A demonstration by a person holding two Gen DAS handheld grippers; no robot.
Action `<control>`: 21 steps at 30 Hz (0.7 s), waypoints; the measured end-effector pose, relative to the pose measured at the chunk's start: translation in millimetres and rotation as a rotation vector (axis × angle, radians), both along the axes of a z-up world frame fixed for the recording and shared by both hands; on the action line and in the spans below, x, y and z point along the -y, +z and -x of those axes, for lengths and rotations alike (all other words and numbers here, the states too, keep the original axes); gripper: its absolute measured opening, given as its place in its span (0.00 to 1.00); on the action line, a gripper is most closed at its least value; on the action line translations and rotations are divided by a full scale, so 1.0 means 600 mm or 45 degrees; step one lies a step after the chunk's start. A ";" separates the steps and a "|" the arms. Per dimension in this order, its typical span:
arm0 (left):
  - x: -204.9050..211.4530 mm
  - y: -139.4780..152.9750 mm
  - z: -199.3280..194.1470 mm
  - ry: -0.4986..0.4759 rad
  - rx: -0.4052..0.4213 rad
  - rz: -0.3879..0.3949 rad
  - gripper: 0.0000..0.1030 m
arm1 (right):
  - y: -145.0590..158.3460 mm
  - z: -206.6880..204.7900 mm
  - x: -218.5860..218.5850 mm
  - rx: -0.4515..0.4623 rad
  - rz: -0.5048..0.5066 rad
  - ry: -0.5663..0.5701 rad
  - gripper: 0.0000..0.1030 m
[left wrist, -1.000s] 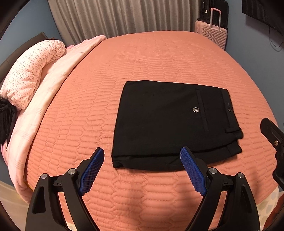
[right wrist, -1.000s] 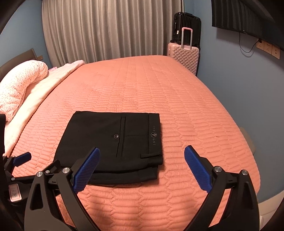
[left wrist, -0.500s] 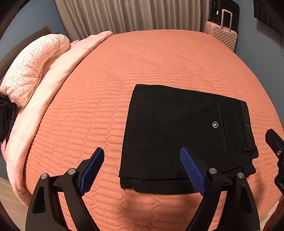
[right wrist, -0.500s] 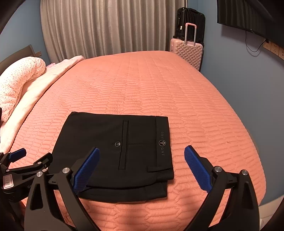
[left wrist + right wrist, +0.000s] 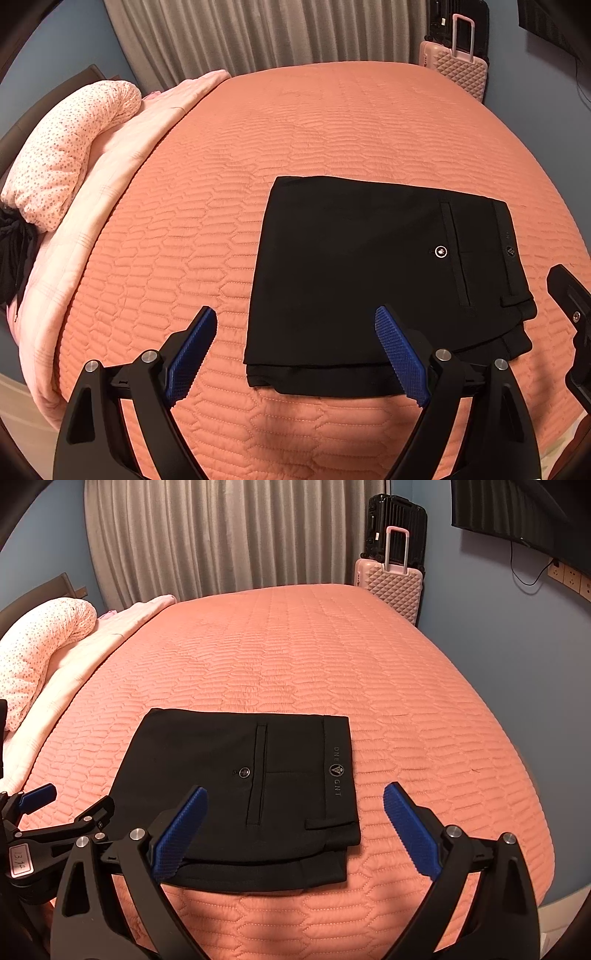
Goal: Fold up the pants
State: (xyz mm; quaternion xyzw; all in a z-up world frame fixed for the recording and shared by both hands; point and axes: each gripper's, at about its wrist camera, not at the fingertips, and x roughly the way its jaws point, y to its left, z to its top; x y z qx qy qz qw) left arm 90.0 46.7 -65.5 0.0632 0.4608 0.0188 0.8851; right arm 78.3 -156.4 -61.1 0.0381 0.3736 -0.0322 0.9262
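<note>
On the quilted orange bed (image 5: 332, 122) lie folded black pants (image 5: 369, 266); left gripper (image 5: 295, 350) and right gripper (image 5: 291, 830) hover wide apart, grasping nothing.

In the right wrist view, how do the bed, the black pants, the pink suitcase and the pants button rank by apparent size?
1. bed
2. pants
3. pink suitcase, though it stands farther away, so it may look smaller than it is
4. button

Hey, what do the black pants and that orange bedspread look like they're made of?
Pants: likely a smooth woven dress fabric, matte black; it lies flat with crisp folded edges, a welt pocket and a shiny button. The exact fibre can't be told.
Bedspread: looks like a quilted, padded textile, matte salmon-orange; rows of stitched elongated cells puff slightly across it.
</note>
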 end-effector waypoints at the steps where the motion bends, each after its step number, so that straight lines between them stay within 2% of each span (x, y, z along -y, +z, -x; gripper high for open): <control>1: 0.002 0.000 0.000 -0.001 0.003 -0.003 0.83 | 0.000 0.000 0.000 0.001 0.000 0.001 0.92; 8: 0.001 0.002 0.000 -0.011 -0.007 0.046 0.83 | -0.001 0.000 0.002 0.000 -0.003 -0.005 0.92; 21: 0.002 0.005 0.003 -0.017 0.005 0.023 0.83 | 0.000 0.007 -0.001 0.004 0.004 -0.015 0.92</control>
